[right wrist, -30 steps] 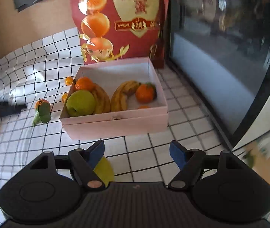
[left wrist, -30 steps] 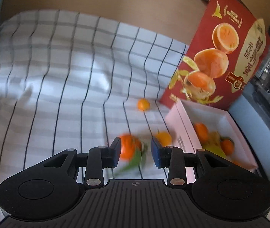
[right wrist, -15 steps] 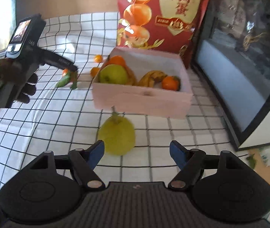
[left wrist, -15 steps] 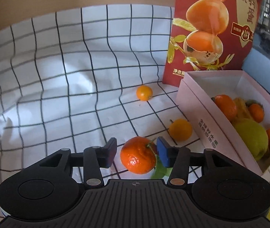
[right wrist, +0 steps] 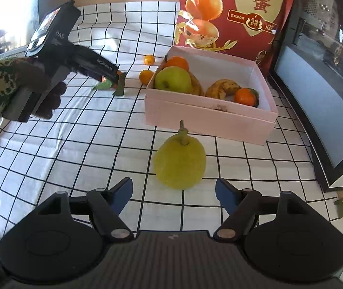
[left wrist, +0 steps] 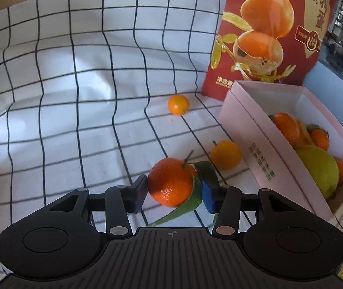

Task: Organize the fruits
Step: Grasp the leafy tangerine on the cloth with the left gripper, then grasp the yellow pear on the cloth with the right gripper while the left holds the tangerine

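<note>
We see a leafy mandarin [left wrist: 170, 185] lying on the checked surface [left wrist: 75, 120] between the left fingers [left wrist: 138, 192], the near pad touching its skin, a green leaf against the other. Just beyond those fingers rests a small orange fruit [left wrist: 225, 154]; farther ahead lies a smaller one [left wrist: 178, 104]. Beyond the fingers, to one side, stands an open pink box [right wrist: 210, 118] holding a green apple [right wrist: 173, 80], bananas [right wrist: 222, 88] and two mandarins. Just ahead of the right fingers [right wrist: 123, 192], between them and the box, sits a yellow pear [right wrist: 179, 161], stem toward the box.
</note>
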A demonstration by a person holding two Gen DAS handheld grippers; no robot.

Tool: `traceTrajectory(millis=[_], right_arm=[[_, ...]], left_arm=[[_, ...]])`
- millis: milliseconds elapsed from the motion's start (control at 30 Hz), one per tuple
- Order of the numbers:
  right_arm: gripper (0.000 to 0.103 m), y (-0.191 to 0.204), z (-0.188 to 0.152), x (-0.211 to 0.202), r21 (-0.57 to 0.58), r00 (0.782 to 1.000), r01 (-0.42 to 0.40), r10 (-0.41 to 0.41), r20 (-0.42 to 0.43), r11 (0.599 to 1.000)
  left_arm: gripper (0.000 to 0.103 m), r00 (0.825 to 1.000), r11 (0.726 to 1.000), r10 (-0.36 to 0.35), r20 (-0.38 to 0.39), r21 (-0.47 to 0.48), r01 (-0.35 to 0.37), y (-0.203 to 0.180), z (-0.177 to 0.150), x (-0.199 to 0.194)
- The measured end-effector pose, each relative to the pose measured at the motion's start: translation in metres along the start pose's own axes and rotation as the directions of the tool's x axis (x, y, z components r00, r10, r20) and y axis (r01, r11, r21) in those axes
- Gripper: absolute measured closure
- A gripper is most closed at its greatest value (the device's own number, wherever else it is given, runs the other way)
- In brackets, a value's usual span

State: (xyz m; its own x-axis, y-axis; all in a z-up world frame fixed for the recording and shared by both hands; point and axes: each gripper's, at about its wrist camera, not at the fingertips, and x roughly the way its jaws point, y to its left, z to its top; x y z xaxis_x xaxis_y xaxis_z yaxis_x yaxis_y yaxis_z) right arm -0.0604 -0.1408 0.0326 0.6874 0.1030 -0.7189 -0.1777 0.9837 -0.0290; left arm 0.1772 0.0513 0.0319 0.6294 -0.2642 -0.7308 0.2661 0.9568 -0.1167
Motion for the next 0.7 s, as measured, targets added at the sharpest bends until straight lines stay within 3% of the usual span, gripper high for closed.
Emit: traceTrajectory(millis=[300,433,567,700], right_arm=[[0.027,0.008,-0.004,-0.003,-0.057,1.000,0.012,-0.012,-0.005,0.998],[0.027,0.007,-0.005,-0.005,-0.063,1.000,0.023,-0.023,0.002,0.998],[0.027,0.002,-0.003,-0.004,-0.043,0.999,0.034,-0.034,0.011,0.998],[0.027,-0.002,0.000,-0.001,-0.024,0.999,0.044,-0.043,0.023,0.999]], left_arm=[[0.051,1.000,1.000,0.002,0.016,0.009,-0.002,0.005,0.009,0.014],[0.051,0.999,1.000,-0.004,0.047,0.004,0.004,0.005,0.006,0.001],[0.052,0.995,0.998,-0.054,0.083,-0.037,0.058,0.001,-0.008,-0.031],[0.052,0.987,0.988,-0.151,0.050,-0.004,0.152,-0.021,-0.043,-0.067]])
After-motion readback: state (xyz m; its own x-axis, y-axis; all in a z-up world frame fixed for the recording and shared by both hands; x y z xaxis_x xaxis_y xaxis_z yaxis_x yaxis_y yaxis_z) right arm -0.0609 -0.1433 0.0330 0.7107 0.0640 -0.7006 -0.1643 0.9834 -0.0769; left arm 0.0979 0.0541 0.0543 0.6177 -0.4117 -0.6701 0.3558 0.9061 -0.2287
